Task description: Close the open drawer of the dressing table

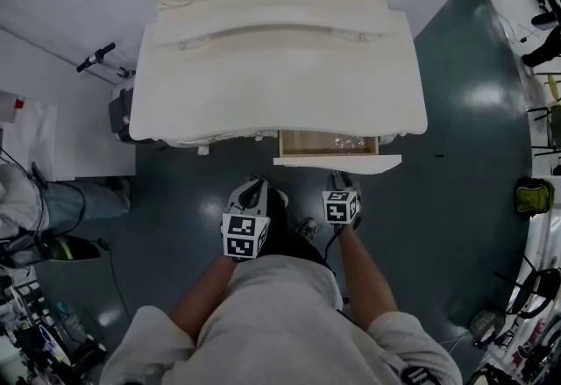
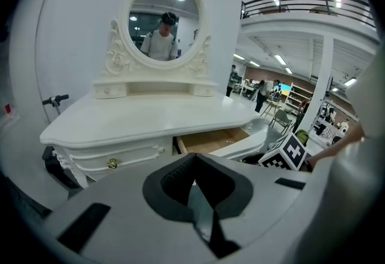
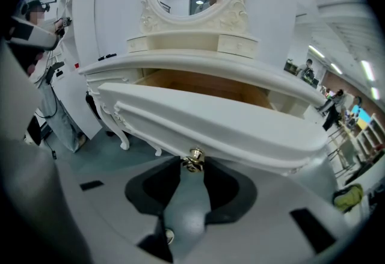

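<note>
A person stands at a white dressing table [image 1: 272, 67] with a two-jaw tool in each hand, ready to shut the one drawer that is pulled out. On the left, the left gripper [image 1: 255, 188] hangs in front of the table's closed left-hand drawer [image 2: 120, 157]. Its fingers are spread and hold nothing, with only floor showing between them. To its right, the open drawer [image 1: 337, 162] juts from under the right half of the tabletop, its wooden inside exposed and its white front facing the person. Further right, the right gripper [image 1: 343, 180] sits just short of that front with its jaws set wide. The small brass knob [image 3: 193, 160] hangs at their mouth, and neither pad appears to press on it.

The drawer probably needs a push rather than a grip. The right gripper is angled downward, so the push should run level and straight towards the table, because a downward push could jam the drawer. A push on the front panel at or just beside the central knob should keep the drawer from twisting. The left gripper is best kept out of the narrowing gap under the tabletop edge. The push ought to be slow and steady until the front sits flush with the closed drawer beside it.
</note>
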`<act>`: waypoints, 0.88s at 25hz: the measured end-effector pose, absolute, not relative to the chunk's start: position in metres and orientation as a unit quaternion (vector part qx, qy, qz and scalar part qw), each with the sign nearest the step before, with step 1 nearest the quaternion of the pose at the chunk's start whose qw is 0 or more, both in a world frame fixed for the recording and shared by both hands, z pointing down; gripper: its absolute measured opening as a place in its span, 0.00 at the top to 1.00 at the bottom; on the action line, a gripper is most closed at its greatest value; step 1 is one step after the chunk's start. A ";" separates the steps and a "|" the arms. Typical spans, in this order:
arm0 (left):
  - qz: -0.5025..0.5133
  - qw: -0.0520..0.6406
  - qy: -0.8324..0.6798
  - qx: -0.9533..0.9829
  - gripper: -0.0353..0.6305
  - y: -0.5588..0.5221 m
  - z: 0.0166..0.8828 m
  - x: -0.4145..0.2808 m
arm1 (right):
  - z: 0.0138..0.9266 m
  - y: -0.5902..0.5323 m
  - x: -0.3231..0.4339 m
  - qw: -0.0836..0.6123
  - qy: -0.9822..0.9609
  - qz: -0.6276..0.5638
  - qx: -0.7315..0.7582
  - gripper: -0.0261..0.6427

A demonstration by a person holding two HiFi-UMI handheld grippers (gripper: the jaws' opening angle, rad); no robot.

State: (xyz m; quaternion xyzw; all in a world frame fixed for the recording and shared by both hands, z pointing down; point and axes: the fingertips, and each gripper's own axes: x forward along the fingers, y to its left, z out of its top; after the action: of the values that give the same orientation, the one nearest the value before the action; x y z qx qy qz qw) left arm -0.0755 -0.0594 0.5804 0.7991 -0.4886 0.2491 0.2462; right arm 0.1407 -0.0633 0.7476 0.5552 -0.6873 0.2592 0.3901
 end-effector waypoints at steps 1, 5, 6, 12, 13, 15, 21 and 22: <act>0.249 0.247 -0.490 0.798 0.94 -0.059 0.580 -0.076 | 0.748 -0.063 0.141 0.391 -0.687 0.259 0.555 0.76; 0.248 0.249 -0.492 0.796 0.94 -0.060 0.580 -0.078 | 0.747 -0.064 0.141 0.392 -0.687 0.259 0.554 0.76; 0.247 0.248 -0.492 0.797 0.94 -0.060 0.579 -0.078 | 0.747 -0.064 0.141 0.393 -0.687 0.259 0.554 0.76; 0.244 0.249 -0.498 0.794 0.94 -0.063 0.579 -0.081 | 0.748 -0.066 0.141 0.396 -0.687 0.256 0.552 0.76; 0.244 0.249 -0.499 0.794 0.94 -0.064 0.579 -0.081 | 0.747 -0.068 0.141 0.396 -0.687 0.257 0.552 0.76; 0.243 0.249 -0.500 0.793 0.94 -0.065 0.579 -0.084 | 0.748 -0.070 0.141 0.396 -0.687 0.256 0.552 0.76; 0.240 0.251 -0.509 0.788 0.94 -0.066 0.578 -0.089 | 0.748 -0.075 0.142 0.399 -0.687 0.253 0.552 0.76; 0.240 0.251 -0.510 0.787 0.94 -0.067 0.578 -0.090 | 0.748 -0.077 0.142 0.399 -0.687 0.252 0.552 0.76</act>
State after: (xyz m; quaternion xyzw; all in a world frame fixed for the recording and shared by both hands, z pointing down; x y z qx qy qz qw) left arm -0.0903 -0.0665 0.5782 0.7869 -0.5099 0.2398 0.2513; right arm 0.1416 -0.0769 0.7481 0.5520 -0.6875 0.2516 0.3992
